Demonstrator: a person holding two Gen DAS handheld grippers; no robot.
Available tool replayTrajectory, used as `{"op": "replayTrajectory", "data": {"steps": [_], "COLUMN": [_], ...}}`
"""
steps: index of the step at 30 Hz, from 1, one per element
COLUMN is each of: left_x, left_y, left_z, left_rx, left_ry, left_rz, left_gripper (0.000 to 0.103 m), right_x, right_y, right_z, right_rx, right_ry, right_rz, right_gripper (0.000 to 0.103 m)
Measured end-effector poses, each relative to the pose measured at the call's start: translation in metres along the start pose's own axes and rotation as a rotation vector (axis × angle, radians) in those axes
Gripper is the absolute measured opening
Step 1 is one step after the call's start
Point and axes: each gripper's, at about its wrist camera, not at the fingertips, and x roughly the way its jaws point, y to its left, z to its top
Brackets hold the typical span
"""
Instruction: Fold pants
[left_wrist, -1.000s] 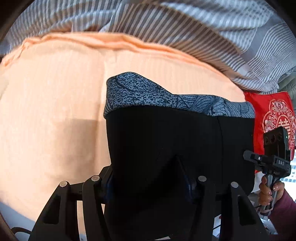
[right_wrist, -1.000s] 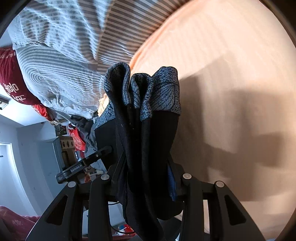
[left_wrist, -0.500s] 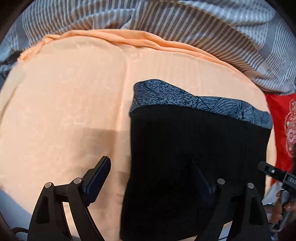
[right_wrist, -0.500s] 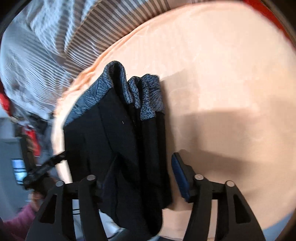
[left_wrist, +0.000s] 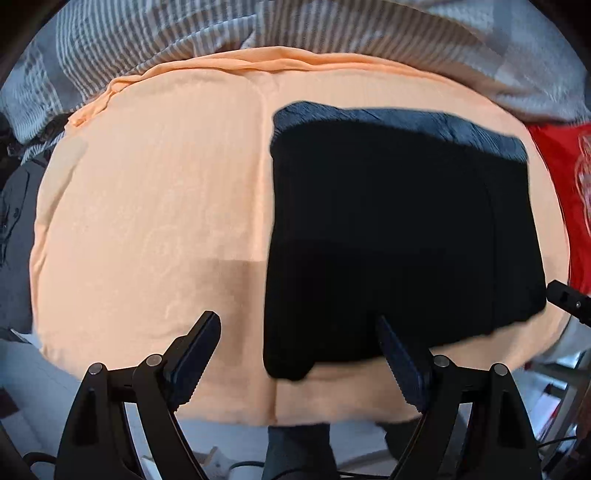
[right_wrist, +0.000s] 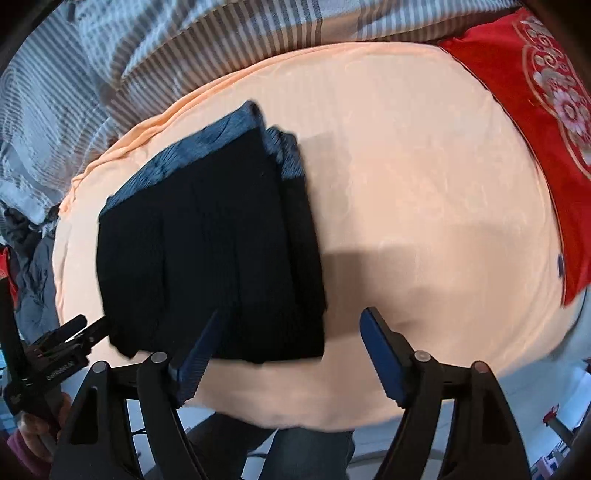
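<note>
The folded black pants (left_wrist: 399, 240) with a blue-grey patterned waistband lie flat on the orange blanket (left_wrist: 155, 206). My left gripper (left_wrist: 295, 321) hovers above their near left corner. Its jaws are opening, and the pads touch no cloth. In the right wrist view the pants (right_wrist: 207, 251) sit left of centre. My right gripper (right_wrist: 291, 315) hangs over their near right corner, jaws opening, nothing pinched between them. The left gripper (right_wrist: 59, 354), held by a hand (right_wrist: 33, 424), shows at the lower left of that view.
A grey striped duvet (left_wrist: 332, 33) is bunched along the far side of the blanket. A red embroidered cushion (right_wrist: 535, 110) lies to the right. Dark clothing (left_wrist: 18, 221) lies off the blanket's left edge. The person's legs (right_wrist: 310, 454) stand at the near edge.
Both grippers were shut on the pants a second ago. They have let go, opened wide and drawn up and back, and the pants now rest flat on the blanket.
</note>
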Motion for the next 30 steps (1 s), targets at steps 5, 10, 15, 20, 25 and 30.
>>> {"op": "replayTrajectory", "data": {"steps": [5,10,15,20,25,30], "left_x": [-0.021,-0.043,-0.063,-0.071,-0.081,-0.085], "left_y": [-0.014,-0.021,-0.018,-0.016,-0.016,-0.014], "left_z": [-0.017,-0.021,-0.024,-0.028,-0.032,-0.031], "left_rx": [0.056,0.054,0.03,0.021,0.037,0.031], "left_ry": [0.012,-0.013,-0.045,-0.028,-0.037,-0.026], "left_rz": [0.002,0.025,0.039,0.047,0.067,0.058], "left_gripper": [0.103,0.103,0.103,0.103,0.103,0.103], "right_x": [-0.015,-0.033,-0.047,-0.06,-0.065,-0.073], "right_y": [0.014,0.03,0.048,0.059,0.064,0.067], "right_z": [-0.026,-0.035,-0.038,-0.042,-0.045,-0.043], "right_rx": [-0.019,-0.057,-0.099,-0.099,-0.097,-0.098], "right_ry": [-0.014,-0.054,-0.055,-0.068,-0.047,-0.051], "right_rz": [-0.024,-0.071,-0.103,-0.111,-0.124,-0.137], "right_gripper": [0.103,0.103,0.103,0.103,0.103,0.103]}}
